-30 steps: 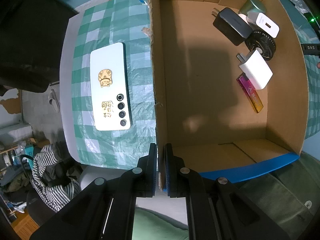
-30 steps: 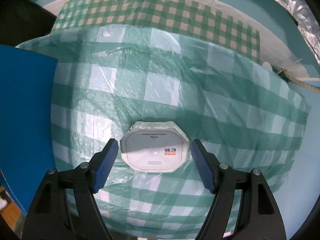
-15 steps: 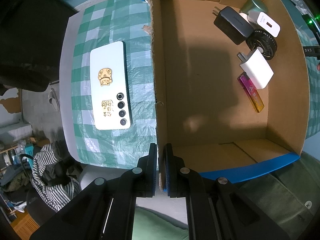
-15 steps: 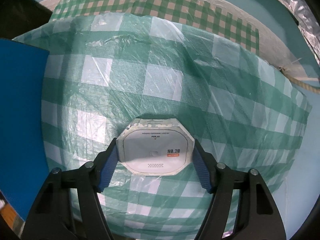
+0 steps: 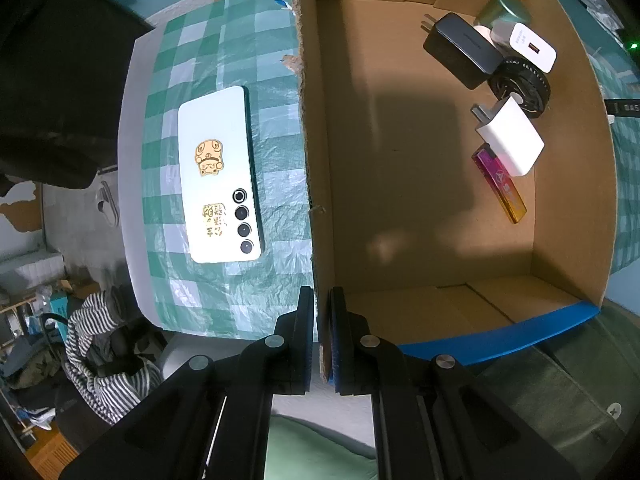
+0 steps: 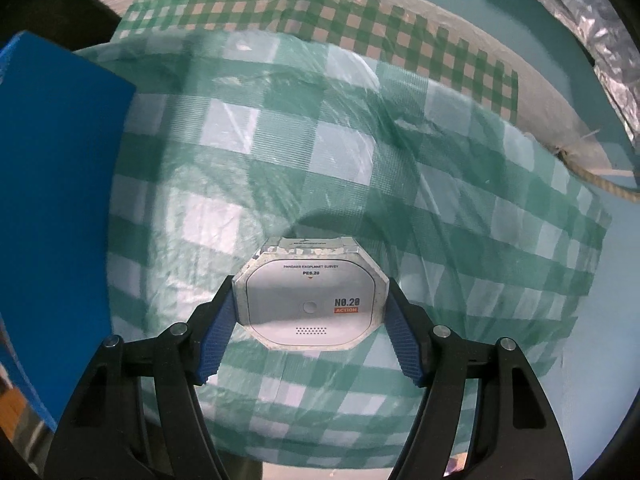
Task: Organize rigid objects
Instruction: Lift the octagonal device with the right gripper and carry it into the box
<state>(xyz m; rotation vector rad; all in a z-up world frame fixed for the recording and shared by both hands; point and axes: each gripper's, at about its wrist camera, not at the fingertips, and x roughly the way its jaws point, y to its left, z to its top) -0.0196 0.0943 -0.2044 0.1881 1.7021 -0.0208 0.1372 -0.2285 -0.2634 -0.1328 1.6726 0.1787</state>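
Over checkered cloth [image 6: 344, 168], right tongs [image 6: 310, 320] clamp octagonal case [image 6: 310, 300]; left tongs [image 5: 322, 340] pinch box wall [image 5: 316, 200].

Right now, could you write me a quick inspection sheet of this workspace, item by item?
Surface: table under a green checked cloth.
Job's things: white octagonal case; cardboard box holding black charger, two white chargers, black round thing, pink-yellow lighter, green can; phone lying face down beside the box.
Clutter: striped cloth below the table.
Grippers: left gripper clamps the box wall; right gripper grips the case.
Cables: rope.
Surroundings: teal wall, foil.
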